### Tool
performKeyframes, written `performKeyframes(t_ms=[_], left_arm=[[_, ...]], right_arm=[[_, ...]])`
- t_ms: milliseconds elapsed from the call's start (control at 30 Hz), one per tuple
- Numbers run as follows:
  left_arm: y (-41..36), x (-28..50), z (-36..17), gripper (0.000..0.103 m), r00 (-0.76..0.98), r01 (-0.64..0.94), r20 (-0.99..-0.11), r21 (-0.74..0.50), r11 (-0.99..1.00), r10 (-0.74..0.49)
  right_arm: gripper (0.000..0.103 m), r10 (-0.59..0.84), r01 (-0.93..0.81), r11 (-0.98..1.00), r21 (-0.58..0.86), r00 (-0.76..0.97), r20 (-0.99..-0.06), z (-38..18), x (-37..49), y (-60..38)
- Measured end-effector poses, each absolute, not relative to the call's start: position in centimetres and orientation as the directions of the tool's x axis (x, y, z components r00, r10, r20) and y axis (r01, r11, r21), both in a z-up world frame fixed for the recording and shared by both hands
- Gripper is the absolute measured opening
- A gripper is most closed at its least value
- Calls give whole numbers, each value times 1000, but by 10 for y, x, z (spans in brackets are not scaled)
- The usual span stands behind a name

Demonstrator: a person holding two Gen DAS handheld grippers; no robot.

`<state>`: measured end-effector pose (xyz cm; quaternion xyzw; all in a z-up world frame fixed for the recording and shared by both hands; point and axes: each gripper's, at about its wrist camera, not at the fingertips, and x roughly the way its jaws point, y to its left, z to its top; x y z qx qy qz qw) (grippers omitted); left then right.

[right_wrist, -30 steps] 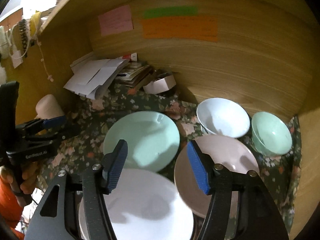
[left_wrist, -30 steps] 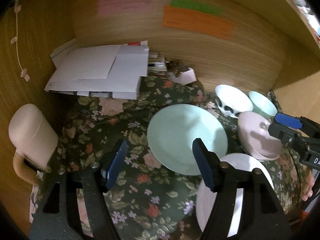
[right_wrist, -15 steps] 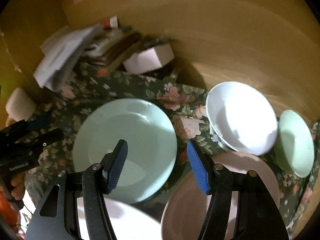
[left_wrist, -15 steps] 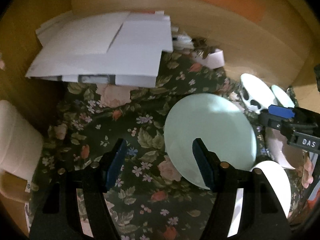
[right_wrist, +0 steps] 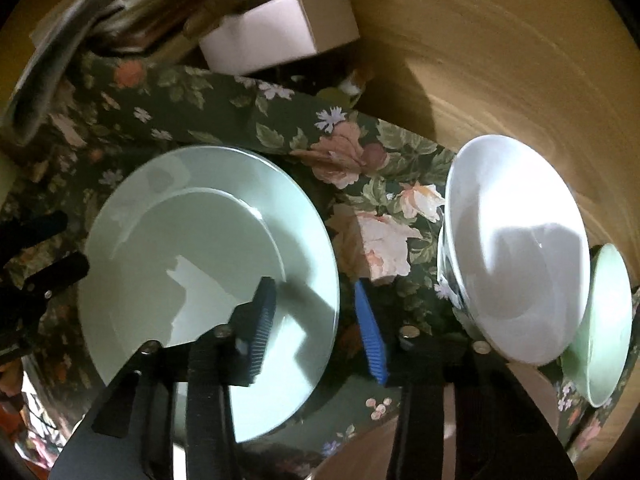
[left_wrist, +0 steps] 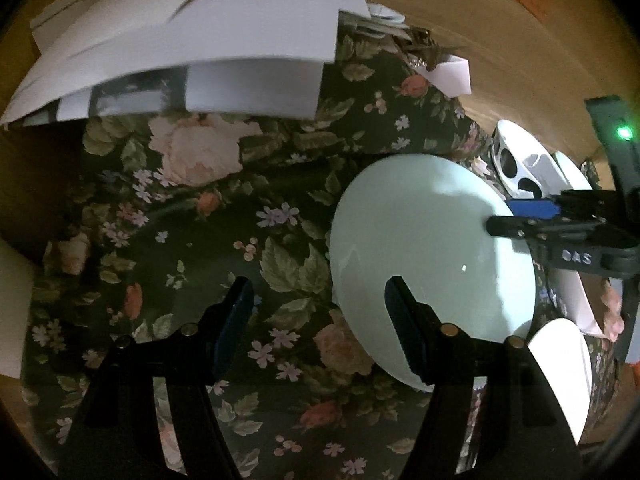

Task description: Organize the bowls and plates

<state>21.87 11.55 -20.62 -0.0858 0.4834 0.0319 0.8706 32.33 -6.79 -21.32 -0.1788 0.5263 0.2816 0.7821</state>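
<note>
A light green plate (left_wrist: 424,256) (right_wrist: 200,264) lies flat on the floral cloth (left_wrist: 192,208). My left gripper (left_wrist: 318,320) is open low over the cloth, and the plate's left rim sits between its fingers. My right gripper (right_wrist: 316,320) straddles the plate's right rim and its jaws are closing; one pad is over the plate, the other just outside the rim, and neither presses on it. In the left wrist view the right gripper (left_wrist: 532,216) reaches in from the right. A white patterned bowl (right_wrist: 516,256) and a green bowl (right_wrist: 604,320) stand to the right.
A white plate (left_wrist: 568,368) and a pink plate (right_wrist: 360,456) lie near the front right. A stack of papers (left_wrist: 192,40) and a small white box (right_wrist: 280,28) sit at the back. A wooden wall (right_wrist: 500,60) closes in the back and right.
Both grippers have come down and forward toward the green plate. The right gripper's jaws have narrowed around the plate's right rim. The left jaws keep the same width.
</note>
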Motion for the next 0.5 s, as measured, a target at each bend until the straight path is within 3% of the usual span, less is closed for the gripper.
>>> performKeyframes(t_ms=[333,500], left_arm=[[124,193,-209,68,523,-119,-851,-135,984,-53],[134,177,-216,61,507,-130,-861,-128,983,-45]], right_arm=[[30,317,-640,760,116,208,-925,-214,304,-48],[30,353,-657,739,152,184,-917,-217,283,-40]])
